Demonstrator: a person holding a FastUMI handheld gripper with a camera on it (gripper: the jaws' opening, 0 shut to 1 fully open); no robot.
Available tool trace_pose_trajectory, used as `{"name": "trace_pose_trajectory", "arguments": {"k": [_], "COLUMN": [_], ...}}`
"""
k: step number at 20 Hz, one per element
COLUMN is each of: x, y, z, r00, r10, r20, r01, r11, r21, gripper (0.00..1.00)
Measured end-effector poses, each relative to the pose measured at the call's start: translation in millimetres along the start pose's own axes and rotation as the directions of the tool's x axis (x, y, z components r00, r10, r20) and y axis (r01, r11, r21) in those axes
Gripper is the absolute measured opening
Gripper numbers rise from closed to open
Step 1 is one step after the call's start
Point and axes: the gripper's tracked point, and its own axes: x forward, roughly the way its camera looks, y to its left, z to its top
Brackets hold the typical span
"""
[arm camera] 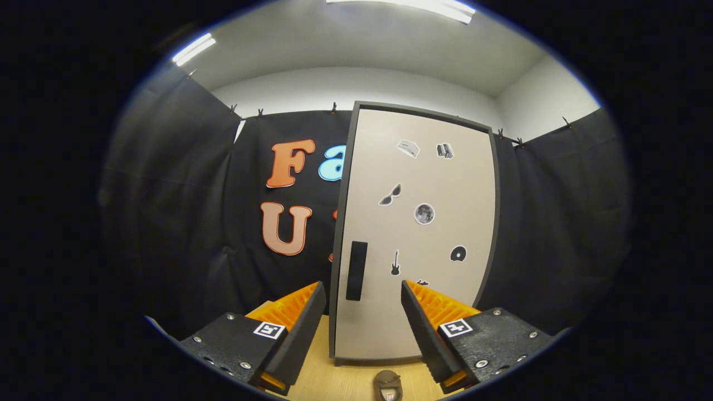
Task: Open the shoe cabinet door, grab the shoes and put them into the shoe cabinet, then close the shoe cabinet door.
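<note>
Gripper (363, 289) spread wide and empty at bottom centre, shoe (387, 384) low between the fingers on the table (328, 379), cabinet (415, 234) beyond at centre with door shut, handle (356, 270) untouched, whole task left.

I count one shoe cabinet (415, 234) with one closed door, one dark handle (356, 270) on its left side, and seven small stickers (424, 214). One shoe (387, 384) lies nearest me. My gripper (363, 298) has two fingers, spread apart.
</note>
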Motion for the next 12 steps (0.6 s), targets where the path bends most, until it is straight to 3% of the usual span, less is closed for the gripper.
{"name": "trace_pose_trajectory", "arguments": {"k": [12], "x": [144], "y": [18], "z": [-43], "r00": [0.997], "r10": [0.038], "r20": [-0.062], "r01": [-0.035], "r11": [0.998], "r21": [0.056], "gripper": [0.84]}}
